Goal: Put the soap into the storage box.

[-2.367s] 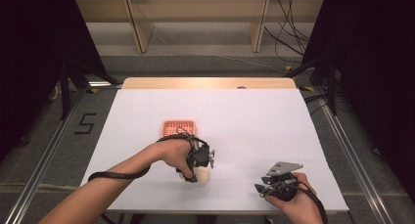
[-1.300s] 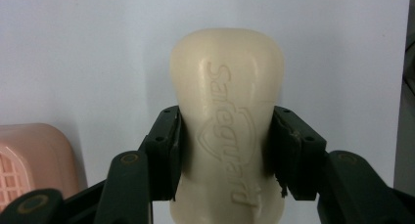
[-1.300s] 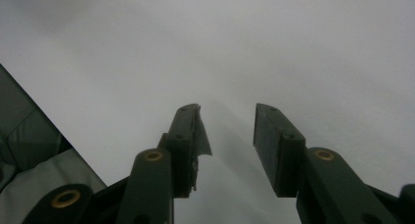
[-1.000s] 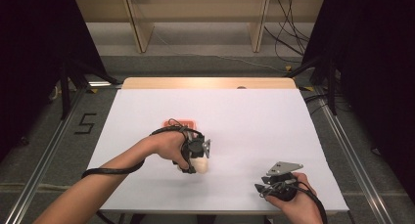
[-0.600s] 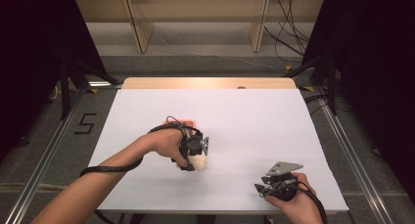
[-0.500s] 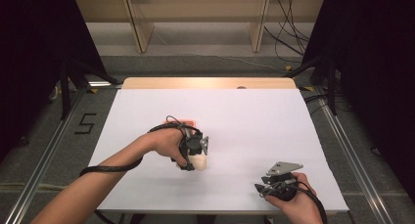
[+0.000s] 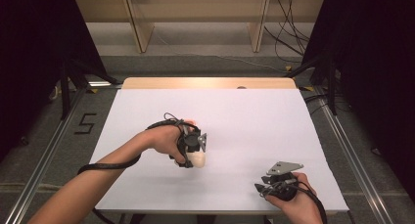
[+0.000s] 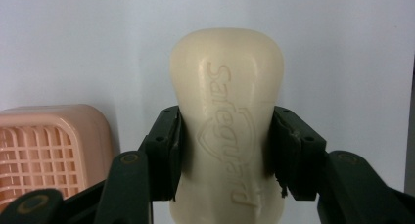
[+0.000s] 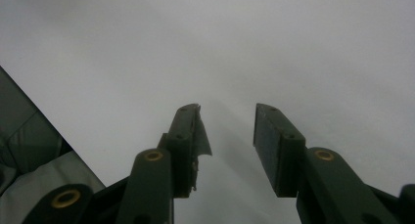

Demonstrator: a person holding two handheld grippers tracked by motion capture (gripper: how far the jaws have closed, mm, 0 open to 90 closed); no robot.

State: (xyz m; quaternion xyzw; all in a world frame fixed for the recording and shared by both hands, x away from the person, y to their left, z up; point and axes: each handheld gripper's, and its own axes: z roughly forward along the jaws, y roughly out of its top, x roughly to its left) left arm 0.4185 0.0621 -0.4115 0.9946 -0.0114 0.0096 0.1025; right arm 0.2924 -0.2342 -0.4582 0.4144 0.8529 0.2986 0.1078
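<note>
The pink dish lay at the far left of the left gripper view, its slotted grid facing up, just beside the soap and apart from it. From the high view only a sliver of the dish showed behind the left hand.

The left gripper was clenched on the soap, both pads pressed against the bar's narrowed waist, the rounded end projecting beyond the jaws. The bar's long axis ran in line with the jaws, away from the camera. The high view put the soap over the white table, left of centre, near the person's edge.

Embossed lettering along the bar read "Safeguard", with a shield outline pressed around it.

Judgement: the coming move appeared to be setting the soap into the dish. The dish lay to the left of the gripped bar in the gripper's own view, so a short sideways carry would be needed. The left hand was by far the nearer.

The right gripper rested at the table's near right corner, well apart from the soap, jaws parted and nothing between them.

A "5" was marked on the floor left of the table.
</note>
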